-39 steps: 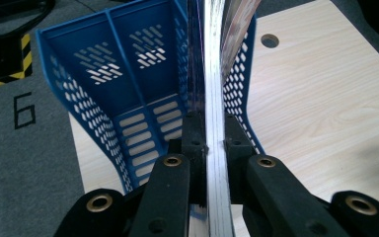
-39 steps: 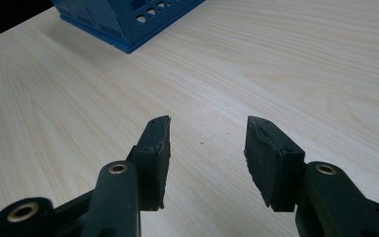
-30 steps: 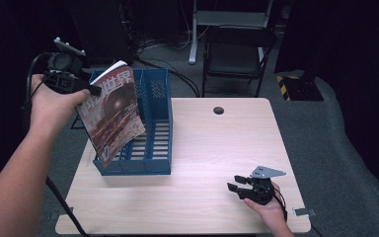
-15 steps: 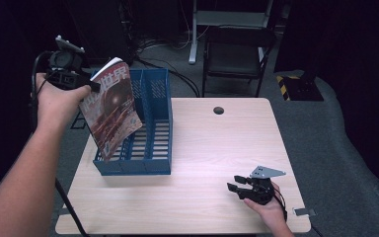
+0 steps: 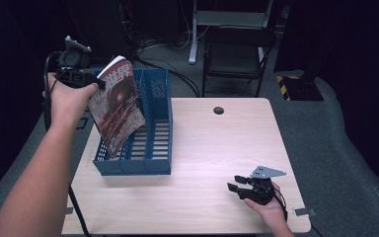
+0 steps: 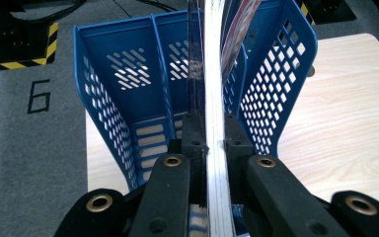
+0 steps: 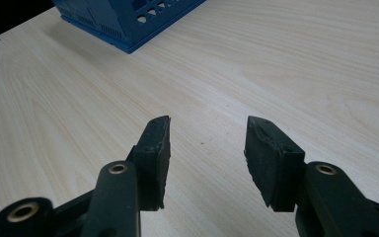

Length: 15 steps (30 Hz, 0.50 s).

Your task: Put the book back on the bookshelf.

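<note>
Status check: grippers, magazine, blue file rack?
Left gripper clamped on magazine, tilted over blue rack. Right gripper open, empty, low over table. Nothing in the way.

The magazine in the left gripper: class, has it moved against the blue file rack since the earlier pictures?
Yes. The magazine has sunk slightly toward the blue file rack; its lower corner now sits deeper against the rack's slots, clamped in the left gripper.

Glossy paper magazine [image 5: 117, 111]; perforated blue plastic file rack [image 5: 148, 143]; pale matt wood-grain table [image 5: 217, 148]; matt black gripper pads [image 7: 160, 148].
</note>
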{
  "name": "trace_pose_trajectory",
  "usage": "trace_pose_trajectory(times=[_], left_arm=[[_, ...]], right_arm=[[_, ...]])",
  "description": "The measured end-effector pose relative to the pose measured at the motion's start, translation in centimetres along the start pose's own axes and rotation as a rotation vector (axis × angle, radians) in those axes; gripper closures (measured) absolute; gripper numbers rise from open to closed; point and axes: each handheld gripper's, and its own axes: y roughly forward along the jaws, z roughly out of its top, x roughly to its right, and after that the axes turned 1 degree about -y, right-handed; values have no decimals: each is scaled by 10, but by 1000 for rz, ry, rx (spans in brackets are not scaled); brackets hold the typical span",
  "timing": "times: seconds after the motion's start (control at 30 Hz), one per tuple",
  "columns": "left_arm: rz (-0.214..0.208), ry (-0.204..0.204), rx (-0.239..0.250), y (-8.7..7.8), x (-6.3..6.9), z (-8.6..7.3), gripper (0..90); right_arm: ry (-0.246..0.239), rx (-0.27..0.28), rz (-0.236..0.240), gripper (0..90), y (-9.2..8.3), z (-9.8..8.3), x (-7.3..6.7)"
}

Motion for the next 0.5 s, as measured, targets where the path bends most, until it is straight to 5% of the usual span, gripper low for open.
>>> trace_pose_trajectory(times=[0.5], left_arm=[[25, -34, 23, 21, -2, 0, 840]], right_arm=[[1, 3, 1, 523, -2, 0, 1]])
